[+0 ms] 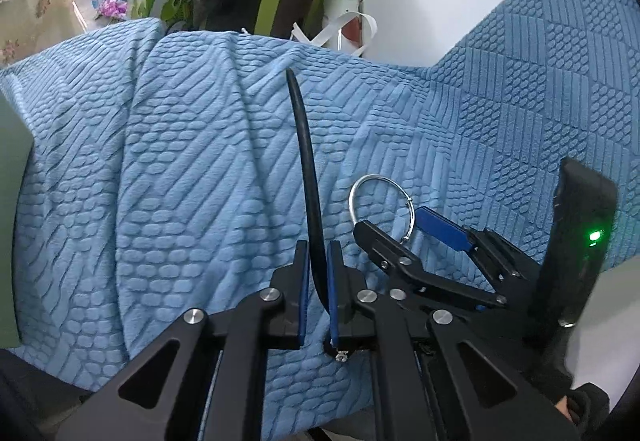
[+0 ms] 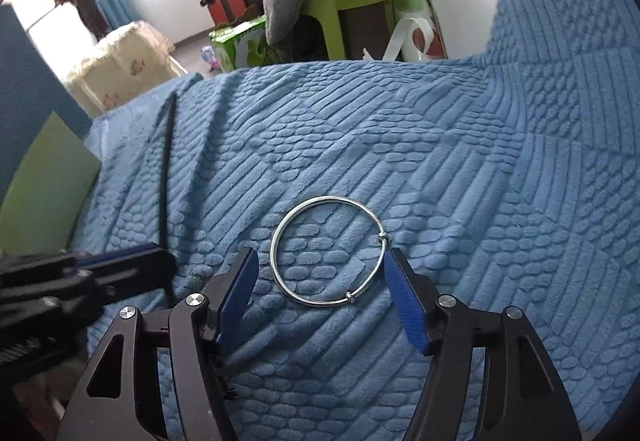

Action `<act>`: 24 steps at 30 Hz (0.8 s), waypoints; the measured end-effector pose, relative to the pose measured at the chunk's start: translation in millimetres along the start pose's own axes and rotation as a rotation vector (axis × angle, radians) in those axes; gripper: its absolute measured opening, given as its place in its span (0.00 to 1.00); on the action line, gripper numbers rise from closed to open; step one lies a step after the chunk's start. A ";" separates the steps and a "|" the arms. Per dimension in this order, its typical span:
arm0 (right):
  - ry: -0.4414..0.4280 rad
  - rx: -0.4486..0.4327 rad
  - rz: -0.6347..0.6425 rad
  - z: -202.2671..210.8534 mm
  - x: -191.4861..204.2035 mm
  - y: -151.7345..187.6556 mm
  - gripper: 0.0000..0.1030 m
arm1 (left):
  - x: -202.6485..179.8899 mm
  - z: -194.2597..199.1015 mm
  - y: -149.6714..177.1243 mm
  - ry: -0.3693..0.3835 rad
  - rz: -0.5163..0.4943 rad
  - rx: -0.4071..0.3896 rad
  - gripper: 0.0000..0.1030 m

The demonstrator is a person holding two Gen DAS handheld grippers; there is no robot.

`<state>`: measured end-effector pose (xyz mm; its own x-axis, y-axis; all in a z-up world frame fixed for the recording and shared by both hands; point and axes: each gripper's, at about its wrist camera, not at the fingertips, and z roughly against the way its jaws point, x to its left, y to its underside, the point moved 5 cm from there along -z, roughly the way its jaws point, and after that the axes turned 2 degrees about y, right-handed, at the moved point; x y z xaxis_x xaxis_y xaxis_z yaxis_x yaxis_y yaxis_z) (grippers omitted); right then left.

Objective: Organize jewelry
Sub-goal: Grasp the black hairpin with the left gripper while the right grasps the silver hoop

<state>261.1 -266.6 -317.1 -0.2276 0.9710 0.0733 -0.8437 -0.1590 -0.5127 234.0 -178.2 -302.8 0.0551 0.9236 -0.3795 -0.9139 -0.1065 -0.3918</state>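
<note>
We judge the task early: our left gripper (image 1: 318, 277) holds the thin black curved band (image 1: 304, 145) between narrow fingers, while our right gripper (image 2: 320, 295), fingers wide, straddles the silver wire bangle (image 2: 329, 250) lying on the blue quilted bedspread (image 2: 440, 161), not yet gripped.

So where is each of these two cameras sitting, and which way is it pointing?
Left wrist: sits on the left gripper, looking forward along its fingers, which pinch a black rod over the blue blanket; the right gripper shows at right.
Right wrist: sits on the right gripper, looking past its spread fingers at the silver bangle; the left gripper shows at left.
Shared: bangle, rod, blanket, and the green stool beyond.
</note>
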 end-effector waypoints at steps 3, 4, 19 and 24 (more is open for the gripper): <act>0.049 -0.006 0.037 -3.5 3.7 0.7 0.63 | 4.8 6.1 0.0 -0.011 -0.009 -0.003 0.07; 0.070 -0.006 0.052 -4.9 4.8 1.1 0.63 | 6.1 7.3 0.1 -0.011 -0.009 -0.002 0.07; 0.047 0.008 0.000 20.1 16.3 -5.3 0.61 | 20.1 23.9 -0.8 -0.019 -0.011 0.026 0.07; 0.053 -0.009 -0.004 40.5 24.8 -8.6 0.61 | 23.6 40.0 -2.6 -0.020 -0.022 0.024 0.07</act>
<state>243.0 -248.3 -276.2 -0.1973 0.9799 0.0299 -0.8400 -0.1533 -0.5205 221.5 -141.5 -277.2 0.0680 0.9327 -0.3542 -0.9218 -0.0771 -0.3799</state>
